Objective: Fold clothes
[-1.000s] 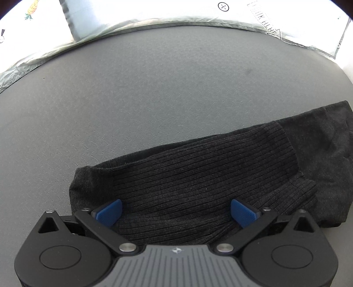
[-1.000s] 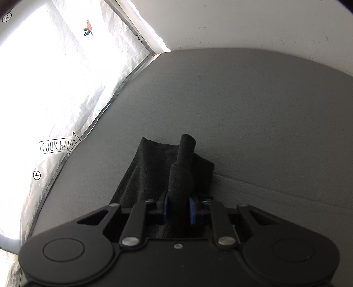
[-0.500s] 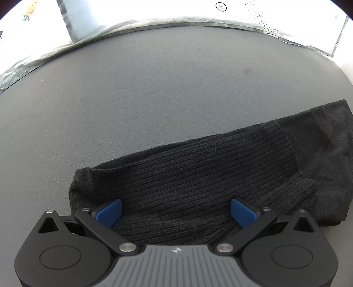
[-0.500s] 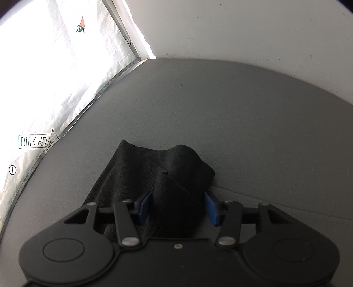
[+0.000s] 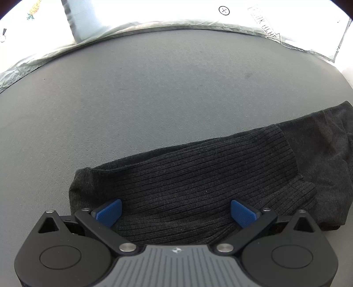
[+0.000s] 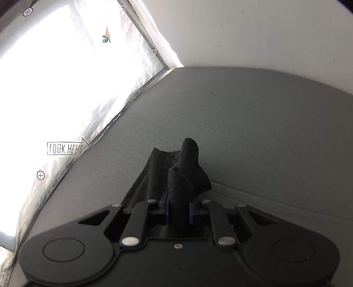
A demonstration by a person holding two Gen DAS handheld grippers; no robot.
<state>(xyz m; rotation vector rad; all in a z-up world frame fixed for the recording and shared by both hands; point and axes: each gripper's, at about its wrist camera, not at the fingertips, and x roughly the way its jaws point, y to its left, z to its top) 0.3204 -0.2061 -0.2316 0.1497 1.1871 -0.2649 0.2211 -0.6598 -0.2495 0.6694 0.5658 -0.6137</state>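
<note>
A dark grey ribbed knit garment (image 5: 198, 176) lies flat across the grey table (image 5: 154, 92), with a smoother part stretching to the right. My left gripper (image 5: 176, 212) is open, its blue pads (image 5: 109, 210) spread wide just above the garment's near edge. In the right wrist view my right gripper (image 6: 178, 208) is shut on a bunched fold of the same garment (image 6: 183, 167), which sticks up between the fingers and trails down onto the table.
A bright white plastic sheet (image 5: 154, 13) with printed marks and a "LOOK HERE" label (image 6: 65, 148) borders the table's far edge. A white wall (image 6: 264, 33) stands behind the table in the right wrist view.
The right gripper opened briefly half a second ago and has now shut again on the garment's fold, lifting it. The left gripper stayed open and barely moved.
</note>
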